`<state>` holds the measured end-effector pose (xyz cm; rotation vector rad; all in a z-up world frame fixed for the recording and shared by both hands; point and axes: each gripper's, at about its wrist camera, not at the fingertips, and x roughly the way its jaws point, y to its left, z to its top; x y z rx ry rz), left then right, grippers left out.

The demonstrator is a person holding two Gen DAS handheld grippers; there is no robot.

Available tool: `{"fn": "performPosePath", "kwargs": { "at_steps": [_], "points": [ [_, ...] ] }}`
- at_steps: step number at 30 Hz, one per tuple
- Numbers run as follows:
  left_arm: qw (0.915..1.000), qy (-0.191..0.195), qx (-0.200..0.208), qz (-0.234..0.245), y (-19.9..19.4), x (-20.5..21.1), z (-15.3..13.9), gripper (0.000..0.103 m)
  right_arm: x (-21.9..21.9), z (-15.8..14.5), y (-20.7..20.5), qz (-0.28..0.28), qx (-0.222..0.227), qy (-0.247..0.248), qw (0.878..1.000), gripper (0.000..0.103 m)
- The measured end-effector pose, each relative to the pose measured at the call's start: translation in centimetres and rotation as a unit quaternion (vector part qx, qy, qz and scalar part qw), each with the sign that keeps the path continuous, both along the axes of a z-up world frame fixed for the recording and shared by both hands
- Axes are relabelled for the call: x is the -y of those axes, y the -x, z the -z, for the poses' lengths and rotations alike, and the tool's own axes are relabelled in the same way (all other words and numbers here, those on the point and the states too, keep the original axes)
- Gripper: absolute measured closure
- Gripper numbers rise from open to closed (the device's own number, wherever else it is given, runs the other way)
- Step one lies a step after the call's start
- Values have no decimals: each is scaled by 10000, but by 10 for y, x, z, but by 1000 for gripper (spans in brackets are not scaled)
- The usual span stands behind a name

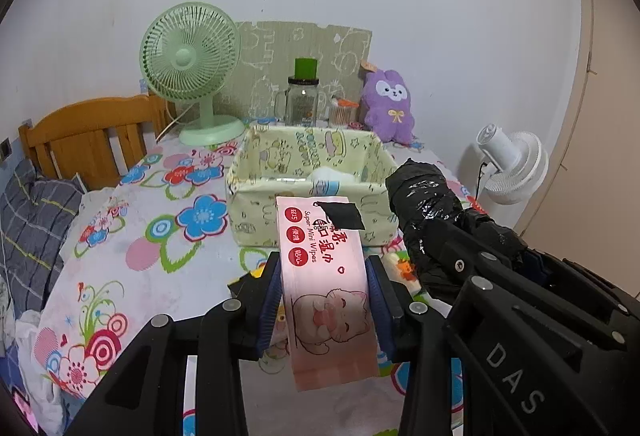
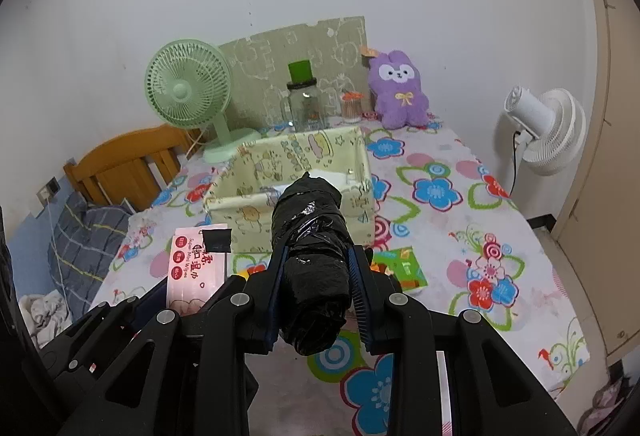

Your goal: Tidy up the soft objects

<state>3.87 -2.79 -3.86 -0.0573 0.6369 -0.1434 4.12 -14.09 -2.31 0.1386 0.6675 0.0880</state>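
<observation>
While both grippers hover over the flowered bedsheet [image 2: 460, 204], you hold a load in each: your left gripper [image 1: 324, 300] is clamped on a pink pack of mini wipes [image 1: 324, 276] at lower centre of the left view, and your right gripper [image 2: 314, 292] is squeezed around a black plastic-wrapped roll [image 2: 310, 244] at centre of the right view. The fabric storage box [image 1: 248, 196], printed with pale cartoon figures, sits just beyond both loads at mid-frame, with something white and blue [image 1: 330, 176] already lying inside.

The risk from here, as you judge it, is crowding. The two grippers ride close beside each other, and the roll's far end already overlaps the box's near rim in the right view; pushing both in together could knock the soft wall inward or make the tools collide. The wipes pack is pinched across its width with its far end sticking well out, so it may sag or slide if you tip it.

Behind the box stand a green desk fan [image 1: 190, 64], a glass jar with a green lid [image 1: 303, 96] and a purple plush toy [image 2: 400, 92].

The box floor is mostly hidden by its near wall and the roll. A colourful small packet [image 2: 404, 268] on the sheet is partly covered by the right gripper and cannot be identified.
</observation>
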Motion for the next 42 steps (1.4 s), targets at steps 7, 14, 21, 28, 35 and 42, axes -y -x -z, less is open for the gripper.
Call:
{"fn": "performPosePath", "kwargs": {
  "at_steps": [7, 14, 21, 28, 35, 42],
  "points": [
    [9999, 4, 119, 49, -3, 0, -16, 62, -2, -17, -2, 5, 123, 10, 9999, 70],
    [9998, 19, 198, 67, -9, -3, -25, 62, -5, -28, -7, -2, 202, 44, 9998, 70],
    [9995, 34, 283, 110, -22, -2, -34, 62, -5, -37, -17, -13, 303, 61, 9995, 70],
    [9994, -24, 349, 72, -39, -2, -41, 62, -4, -44, -36, -67, 350, 58, 9993, 70],
    [9993, -37, 366, -24, -58, -3, -42, 61, -5, -44, -60, -151, 373, 43, 9992, 70],
    [9990, -41, 422, -109, -79, -4, -40, 61, -6, -41, -82, -233, 416, 70, 9988, 70]
  ]
}}
